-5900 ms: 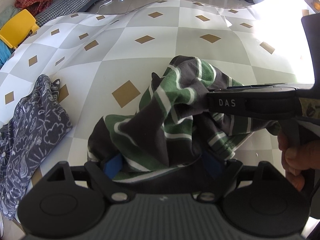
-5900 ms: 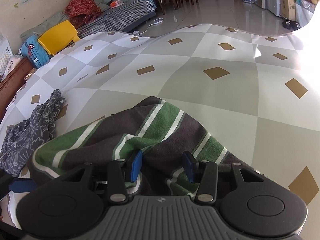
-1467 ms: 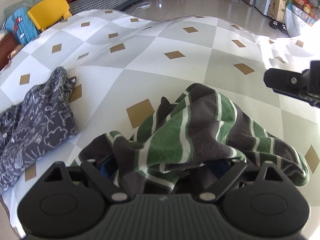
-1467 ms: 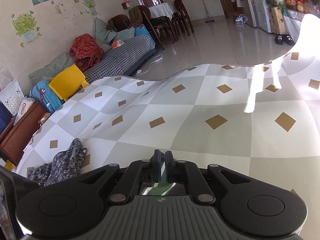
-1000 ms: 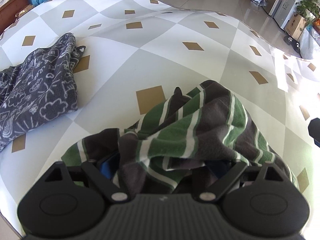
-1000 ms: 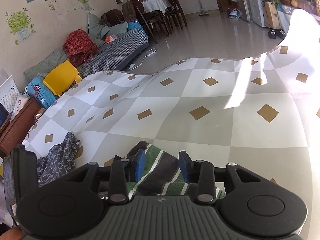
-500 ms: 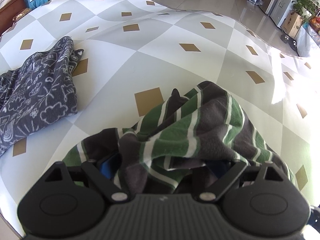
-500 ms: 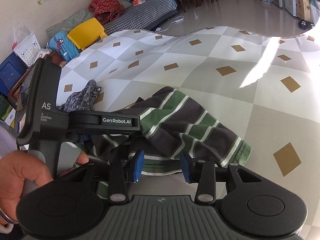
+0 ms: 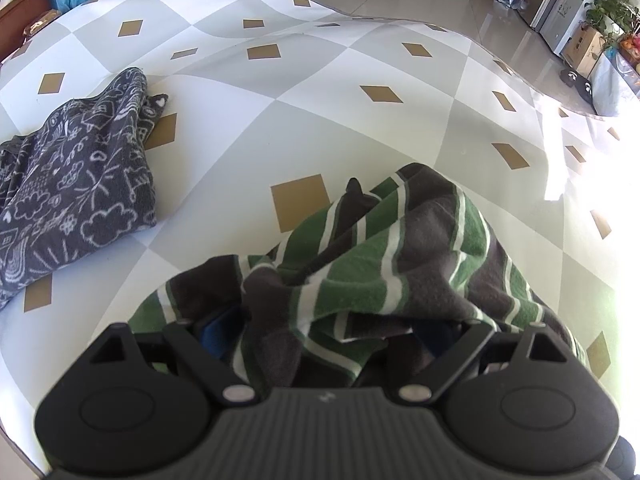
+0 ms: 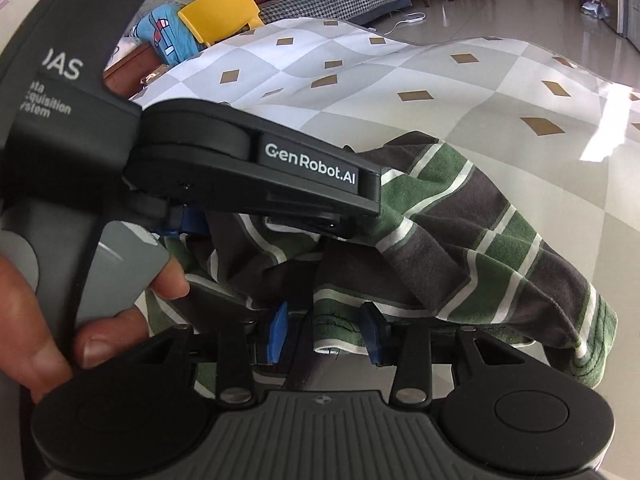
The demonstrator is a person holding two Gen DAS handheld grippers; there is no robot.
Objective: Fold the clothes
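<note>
On the checked counter (image 9: 360,128), our left tongs (image 9: 328,332) stand wide w/ the striped green garment (image 9: 400,264) bunched between. Right tongs (image 10: 326,334), part-open, straddle its hem, nearer the loose edge running right; nothing pinched yet.

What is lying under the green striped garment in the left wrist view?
The green striped garment drapes over the left gripper, hiding most of both blue pads. Beneath lies the checked tablecloth. Anything else under it is covered.
</note>
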